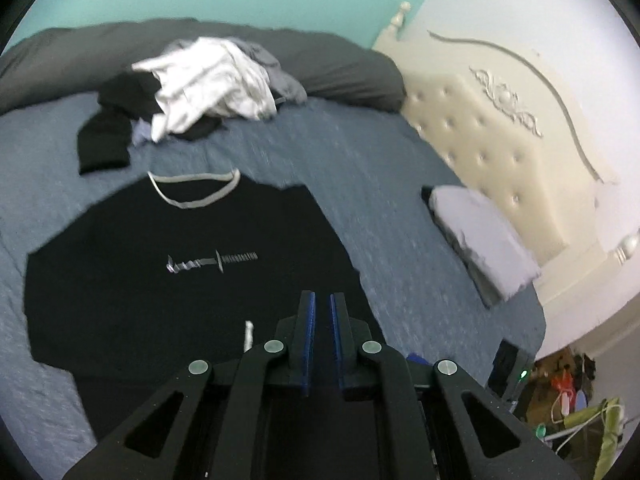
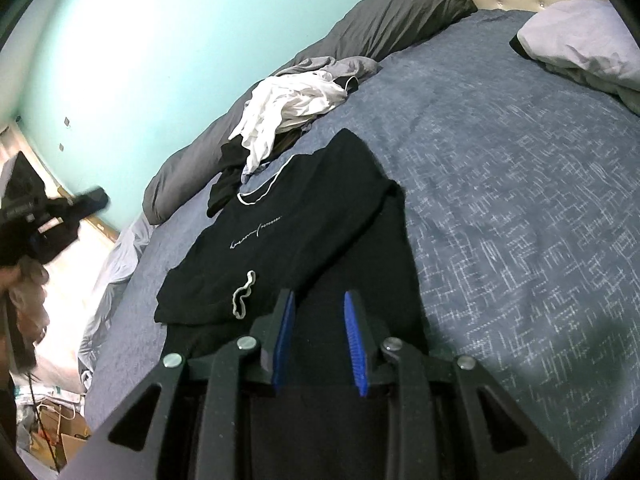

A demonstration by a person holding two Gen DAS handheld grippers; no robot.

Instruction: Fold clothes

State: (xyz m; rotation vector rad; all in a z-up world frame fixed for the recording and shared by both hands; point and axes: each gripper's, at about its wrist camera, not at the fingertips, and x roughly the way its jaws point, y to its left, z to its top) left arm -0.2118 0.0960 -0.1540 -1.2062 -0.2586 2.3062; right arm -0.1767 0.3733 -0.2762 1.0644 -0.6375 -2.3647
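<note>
On blue bed (image 1: 380, 184), black T-shirt (image 1: 160, 280)

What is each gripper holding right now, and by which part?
Nothing is held. Left gripper is shut on air; right gripper is open above the black shirt.

- Left hand-held gripper (image 1: 322, 300): matte black linkage arms, round silver pivot screws, ribbed blue pads lining the inner faces of its fingers (image 1: 307, 320).
- Right hand-held gripper (image 2: 320, 298): same black frame, four silver screws, blue ribbed pads.
</note>
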